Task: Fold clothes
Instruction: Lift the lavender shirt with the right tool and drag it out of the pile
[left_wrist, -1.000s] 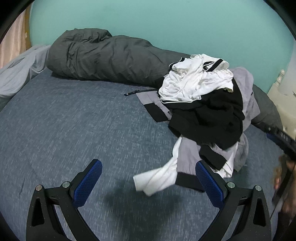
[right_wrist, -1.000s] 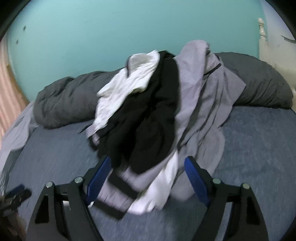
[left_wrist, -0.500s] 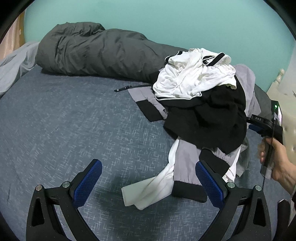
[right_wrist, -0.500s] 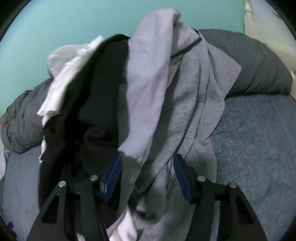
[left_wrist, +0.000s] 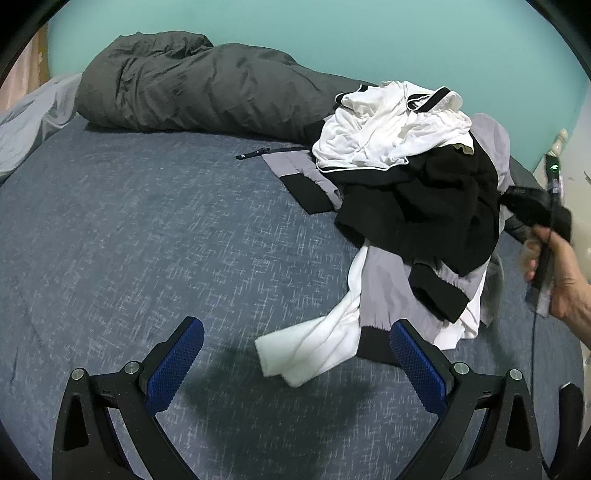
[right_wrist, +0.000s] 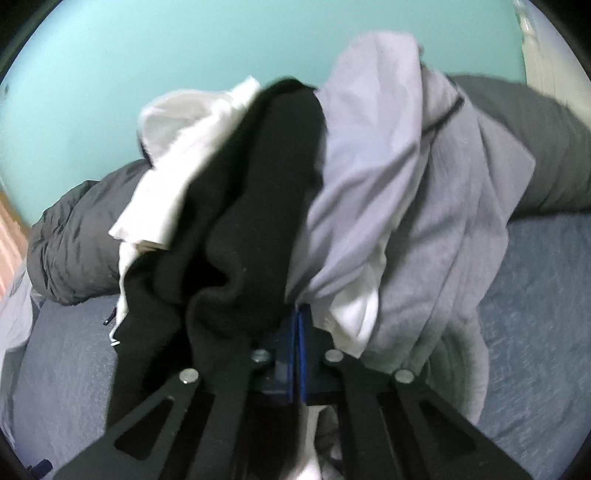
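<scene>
**Right tongs closed at the heap's edge, left tongs gaping over the bed**

A heap of clothes (left_wrist: 413, 206) lies on a bed (left_wrist: 155, 236) covered in blue-grey speckled fabric; the heap serves as the landmark here. On top of it sits a crumpled white garment (left_wrist: 391, 129) with thin black trim. Under that lies a black garment (left_wrist: 424, 214), and under both a grey garment (left_wrist: 384, 288) with black cuffs. A white sleeve (left_wrist: 314, 347) trails out of the heap's near side onto the bed.

Behind the heap, along a teal wall (left_wrist: 332, 37), a dark grey duvet (left_wrist: 192, 85) lies bunched up. A thin black strap (left_wrist: 269, 151) lies on the bed just beside the heap's far left edge.

The left tongs (left_wrist: 295, 362) hover over the bed at the heap's near side, blue pads wide apart and gripping nothing; the white sleeve's end lies below, between them.

The right tongs (right_wrist: 295, 317) are pushed into the heap's right side, pads pressed together. Black fabric bunches over the left finger and pale grey fabric (right_wrist: 369, 177) over the right; which piece is pinched cannot be told. In the left wrist view, a hand (left_wrist: 561, 273) holds these tongs at the heap's right edge.
</scene>
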